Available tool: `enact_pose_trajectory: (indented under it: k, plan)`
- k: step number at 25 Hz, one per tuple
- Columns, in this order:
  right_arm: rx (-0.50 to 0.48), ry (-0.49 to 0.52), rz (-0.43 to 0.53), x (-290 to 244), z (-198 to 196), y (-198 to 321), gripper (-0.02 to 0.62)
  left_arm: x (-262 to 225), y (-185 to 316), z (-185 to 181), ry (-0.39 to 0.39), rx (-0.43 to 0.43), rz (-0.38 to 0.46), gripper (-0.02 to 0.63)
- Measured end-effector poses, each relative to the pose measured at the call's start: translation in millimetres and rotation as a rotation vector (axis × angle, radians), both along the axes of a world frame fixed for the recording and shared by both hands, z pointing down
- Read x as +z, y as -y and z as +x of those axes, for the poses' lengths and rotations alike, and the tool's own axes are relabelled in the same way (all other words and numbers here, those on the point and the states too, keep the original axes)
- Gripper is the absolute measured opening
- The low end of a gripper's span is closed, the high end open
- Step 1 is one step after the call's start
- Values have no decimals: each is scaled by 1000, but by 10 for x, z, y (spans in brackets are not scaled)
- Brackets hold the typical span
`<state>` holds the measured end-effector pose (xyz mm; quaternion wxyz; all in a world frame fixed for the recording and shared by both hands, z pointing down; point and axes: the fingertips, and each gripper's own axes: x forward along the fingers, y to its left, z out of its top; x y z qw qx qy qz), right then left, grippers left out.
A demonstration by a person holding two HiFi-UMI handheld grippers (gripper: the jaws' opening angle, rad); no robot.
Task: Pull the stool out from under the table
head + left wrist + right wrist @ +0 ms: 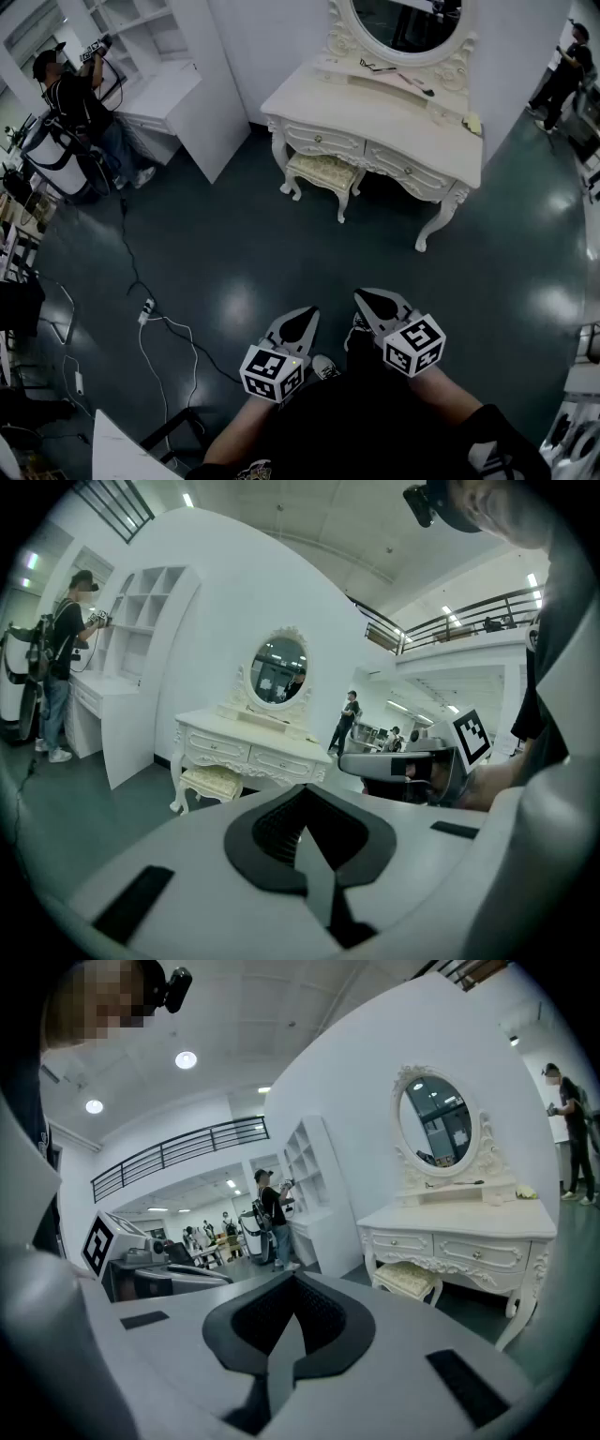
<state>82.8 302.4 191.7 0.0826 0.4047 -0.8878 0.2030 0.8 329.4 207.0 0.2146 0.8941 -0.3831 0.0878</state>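
A cream stool (324, 173) with a patterned cushion stands tucked partly under the white dressing table (375, 117) with an oval mirror, far ahead of me. The stool (212, 782) shows small in the left gripper view and the stool (407, 1279) shows under the table (469, 1227) in the right gripper view. My left gripper (302, 323) and right gripper (377, 304) are held close to my body, side by side, both shut with nothing between the jaws. A wide stretch of dark floor lies between them and the stool.
A white shelf unit with a desk (178, 84) stands at the left, where a person (80, 112) with a backpack works. Another person (565, 80) stands at the far right. Cables and a power strip (147, 309) trail over the floor at my left.
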Motion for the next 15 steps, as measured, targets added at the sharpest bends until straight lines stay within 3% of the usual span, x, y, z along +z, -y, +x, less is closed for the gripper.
enact_pose_trajectory:
  k: [15]
  plan:
    - [11,35,27,-80,153,-100,26,-16,-70,178,-2,16,-1,-4]
